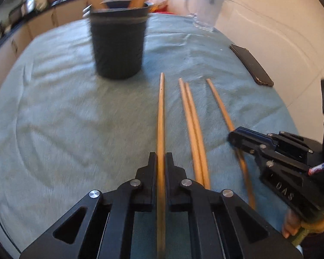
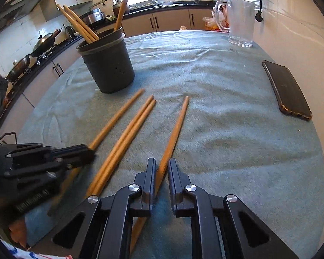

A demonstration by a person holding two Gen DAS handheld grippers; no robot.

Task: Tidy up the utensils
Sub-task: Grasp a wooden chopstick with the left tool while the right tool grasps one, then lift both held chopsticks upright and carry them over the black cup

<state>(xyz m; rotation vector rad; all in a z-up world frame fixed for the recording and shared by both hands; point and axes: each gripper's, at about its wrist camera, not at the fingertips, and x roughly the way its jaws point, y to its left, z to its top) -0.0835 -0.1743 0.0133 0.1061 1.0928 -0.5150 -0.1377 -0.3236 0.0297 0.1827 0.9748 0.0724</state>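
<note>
Four wooden chopsticks lie on the towel-covered tabletop (image 2: pixel 226 129) near its front edge. The left tool (image 1: pixel 161 161) is clamped on the leftmost chopstick (image 1: pixel 161 116); the right tool (image 2: pixel 162 168) has narrowed onto the rightmost chopstick (image 2: pixel 177 125). A pair (image 2: pixel 129 133) lies between. The dark holder (image 2: pixel 108 67), with more chopsticks, stands behind.

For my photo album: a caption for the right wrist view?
Right gripper shut on one chopstick, three more beside it, near the holder.

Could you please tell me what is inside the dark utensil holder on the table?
Wooden chopsticks stand in the dark utensil holder, leaning on its rim. Its wall hides their lower ends and anything else inside.
</note>
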